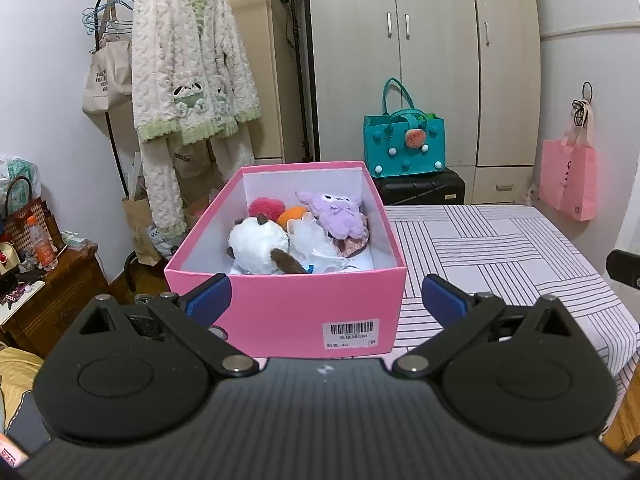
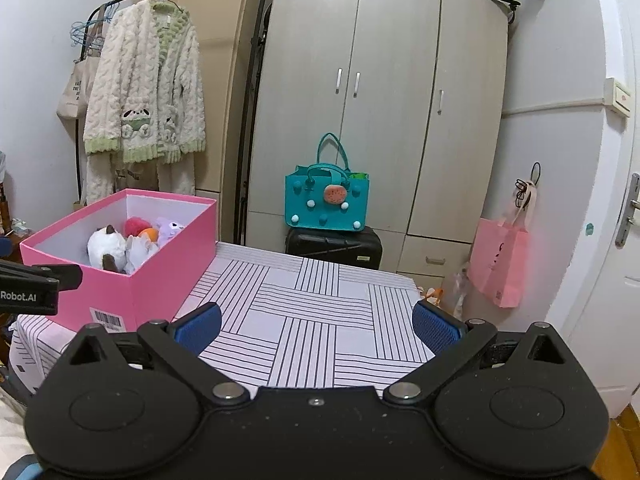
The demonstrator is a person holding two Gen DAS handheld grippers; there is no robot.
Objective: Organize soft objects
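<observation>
box: pink box (image 1: 288, 304) sat dead ahead of my left gripper (image 1: 326, 300), long side running away
nearer hand: left
grippers: left and right gripper (image 2: 316, 330) both spread wide, empty

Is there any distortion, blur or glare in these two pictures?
Left wrist view: the fisheye bends the wardrobe edges, the pink box stays sharp, and the lighting is soft with no glare. Right wrist view: stronger bending at the door, dark corners, and the striped cloth is in focus.

Home bedroom: wardrobe (image 2: 384, 100) far centre, fleece robe (image 1: 192, 68) on clothes rack (image 2: 256, 80) far left, cluttered nightstand (image 1: 52, 300) left, door (image 2: 616, 240) right.
</observation>
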